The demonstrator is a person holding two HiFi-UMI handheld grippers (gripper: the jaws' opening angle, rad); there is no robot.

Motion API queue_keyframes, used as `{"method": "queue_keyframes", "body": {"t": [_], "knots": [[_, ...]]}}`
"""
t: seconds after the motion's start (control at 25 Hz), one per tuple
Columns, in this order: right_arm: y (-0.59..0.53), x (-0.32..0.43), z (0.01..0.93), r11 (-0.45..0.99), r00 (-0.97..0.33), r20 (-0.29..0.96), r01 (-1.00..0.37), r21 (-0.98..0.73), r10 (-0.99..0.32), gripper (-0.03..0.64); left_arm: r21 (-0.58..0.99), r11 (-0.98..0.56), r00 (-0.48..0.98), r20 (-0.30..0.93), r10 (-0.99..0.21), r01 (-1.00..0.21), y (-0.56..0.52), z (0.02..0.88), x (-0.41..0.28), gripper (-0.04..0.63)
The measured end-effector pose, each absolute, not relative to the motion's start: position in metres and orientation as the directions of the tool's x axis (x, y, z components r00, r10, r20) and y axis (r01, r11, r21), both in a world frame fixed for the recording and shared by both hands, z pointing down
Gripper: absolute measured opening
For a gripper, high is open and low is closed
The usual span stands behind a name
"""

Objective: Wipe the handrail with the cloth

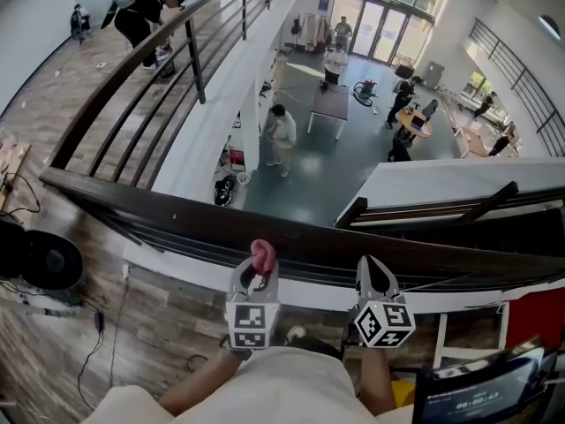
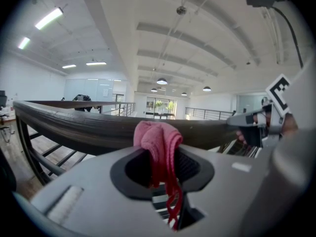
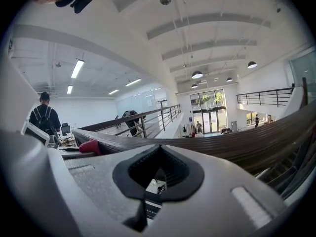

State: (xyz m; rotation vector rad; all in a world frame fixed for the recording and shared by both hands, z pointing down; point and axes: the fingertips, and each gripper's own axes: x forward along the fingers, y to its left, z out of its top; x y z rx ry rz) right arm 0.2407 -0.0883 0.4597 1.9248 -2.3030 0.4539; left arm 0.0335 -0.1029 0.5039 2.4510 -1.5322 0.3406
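**Pink cloth (image 2: 157,139) in left hand-held gripper (image 1: 259,261) at handrail (image 1: 177,212)**

Found left jaws clamped on the cloth, bunched above the tips with a loose strand hanging below. Located at the near side of the dark wooden handrail; contact not confirmable. Noted right hand-held gripper (image 3: 158,168) just beside, to the right, jaws together, pointed at the same rail. Recorded a lower floor (image 1: 309,179) with several people beyond the rail.
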Motion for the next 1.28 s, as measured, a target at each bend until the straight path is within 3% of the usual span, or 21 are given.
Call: {"method": "queue_keyframes", "body": {"t": [0.52,1.28], "knots": [[-0.082,0.245,0.461,0.086,-0.122,0.262,-0.986,-0.144,-0.957,0.003,0.066,-0.479,0.476,0.302,-0.826,-0.875,-0.096,0.505,0.036,0.114],[-0.087,0.231,0.463,0.163,-0.205,0.248,-0.97,-0.18,-0.947,0.003,0.088,-0.388,0.396,0.285,-0.873,-0.917,-0.103,0.509,0.023,0.11]]}}
